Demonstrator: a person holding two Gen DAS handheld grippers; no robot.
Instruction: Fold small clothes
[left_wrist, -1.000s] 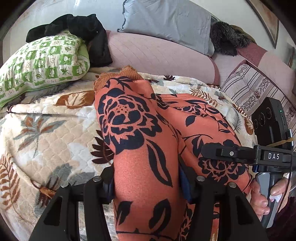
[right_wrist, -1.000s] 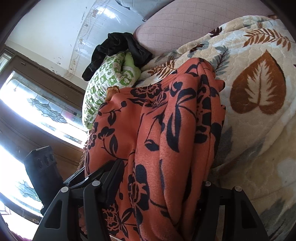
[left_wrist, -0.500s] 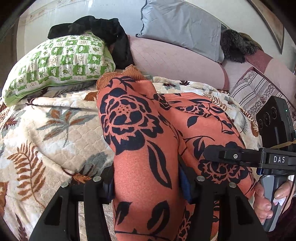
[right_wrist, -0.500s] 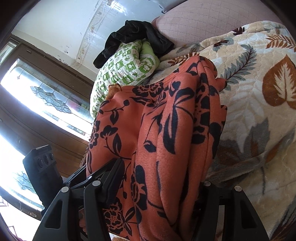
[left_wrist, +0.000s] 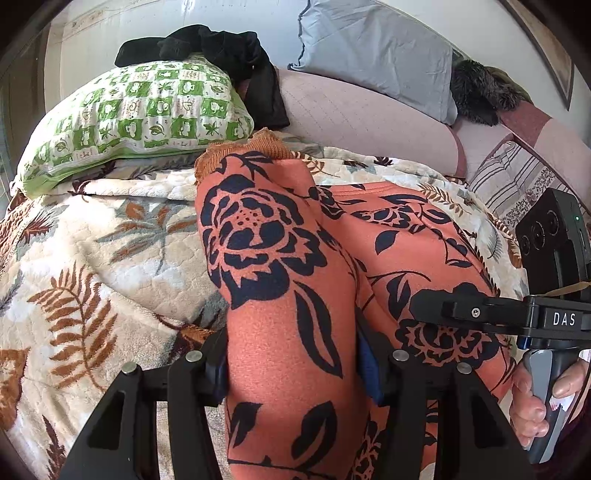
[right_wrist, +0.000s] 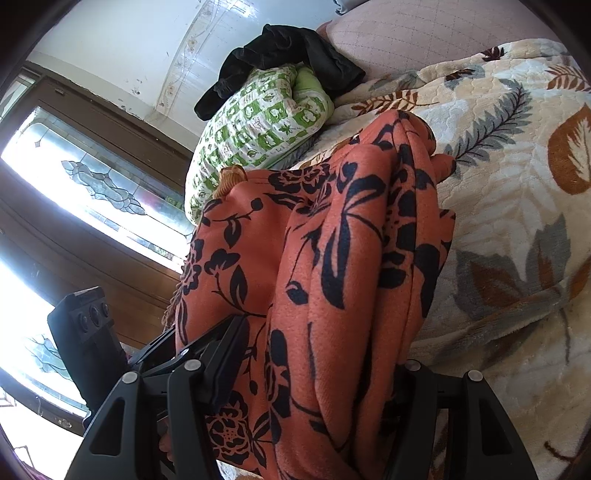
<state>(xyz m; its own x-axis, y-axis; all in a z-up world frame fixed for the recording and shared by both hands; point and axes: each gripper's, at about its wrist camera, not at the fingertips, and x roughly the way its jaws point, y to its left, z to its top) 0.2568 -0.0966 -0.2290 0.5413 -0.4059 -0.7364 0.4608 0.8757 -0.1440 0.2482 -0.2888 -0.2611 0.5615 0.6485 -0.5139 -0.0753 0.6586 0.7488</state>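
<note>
Between the jaws of the left gripper sat a thick bunched fold of the orange fleece garment with a dark navy flower print, clamped from both sides; the right gripper held another gathered fold of the same garment in the same way. Ahead of both sets of jaws the rest of the cloth trailed down onto the cream quilted bedspread with brown and grey leaves, its ribbed orange cuff lying farthest from the left jaws, near the green-and-white checked pillow. A black garment was heaped on that pillow, well beyond the work.

The risk, as I judged it, lay in the grip itself: each pair of jaws held a fat roll of plush fabric rather than a clean edge (the layers were hard to tell apart), so an inner layer could slide out and the fold could land crooked. If the two grippers pulled unevenly, the cloth between them could twist. The trailing end could also drag and rumple the bedspread, or catch against the pillow.
</note>
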